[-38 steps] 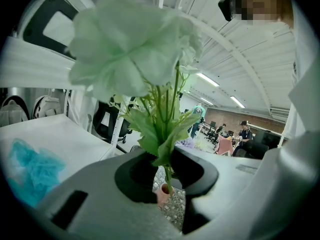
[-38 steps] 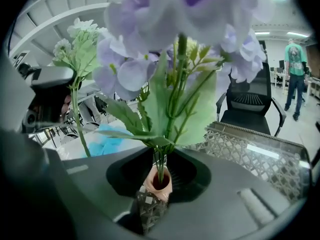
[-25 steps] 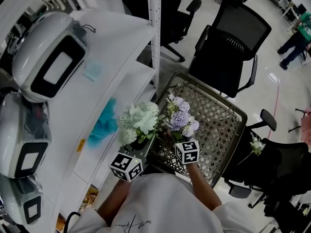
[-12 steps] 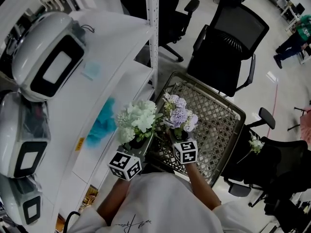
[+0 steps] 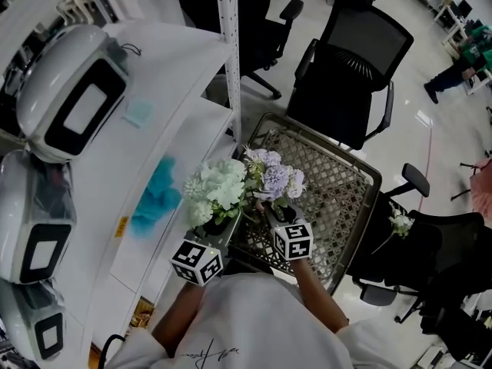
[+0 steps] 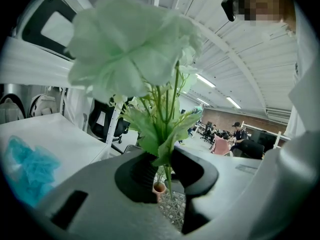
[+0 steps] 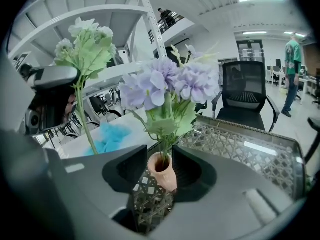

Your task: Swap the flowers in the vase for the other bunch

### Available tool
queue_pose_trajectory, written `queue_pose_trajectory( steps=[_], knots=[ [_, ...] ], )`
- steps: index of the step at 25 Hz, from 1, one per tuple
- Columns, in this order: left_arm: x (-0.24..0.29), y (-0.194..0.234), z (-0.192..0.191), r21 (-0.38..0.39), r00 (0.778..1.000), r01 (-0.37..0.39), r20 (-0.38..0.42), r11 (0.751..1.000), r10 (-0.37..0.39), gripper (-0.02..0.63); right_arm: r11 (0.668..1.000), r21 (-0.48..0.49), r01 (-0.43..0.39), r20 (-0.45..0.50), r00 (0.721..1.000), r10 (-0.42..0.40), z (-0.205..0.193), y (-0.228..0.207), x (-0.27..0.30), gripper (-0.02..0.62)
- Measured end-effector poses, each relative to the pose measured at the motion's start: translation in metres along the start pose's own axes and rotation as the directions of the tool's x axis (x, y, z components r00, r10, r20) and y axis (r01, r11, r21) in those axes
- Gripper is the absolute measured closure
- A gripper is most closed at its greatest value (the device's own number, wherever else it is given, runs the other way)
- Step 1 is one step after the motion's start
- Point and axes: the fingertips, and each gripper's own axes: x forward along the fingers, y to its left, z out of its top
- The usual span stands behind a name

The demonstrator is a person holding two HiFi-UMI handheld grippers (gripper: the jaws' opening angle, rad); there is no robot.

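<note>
Beside shelf [image 5: 181, 64], blue cloth [image 5: 154, 198] — L jaws grip white bunch [image 5: 219, 191], R jaws slack round vase [image 7: 162, 170].

Reaches forward with both arms, left forearm [image 5: 178, 314] and right forearm [image 5: 311, 294] bare and close together. Carries the left gripper [image 6: 162, 168] almost level on the left, jaws pinched on the stems [image 6: 161, 119] of the white bunch [image 6: 130, 49]. Tips the right gripper [image 7: 165, 168] more steeply down just beside it. Spreads its jaws wide apart around the vase [image 7: 163, 171], with a clear gap at the left jaw and perhaps a light touch at the right one, hard to tell. Hides both hands behind the marker cubes in the head view.
</note>
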Motion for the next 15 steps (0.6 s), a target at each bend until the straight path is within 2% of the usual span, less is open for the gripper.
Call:
queue_pose_trajectory(
  steps=[15],
  knots=[
    [-0.002,-0.026,-0.007,0.033,0.999,0.036,-0.003,0.999,-0.036,0.518,0.999,0.036,0.033,0.105,0.994,-0.037,0.007,-0.009,-0.042,0.48]
  ],
)
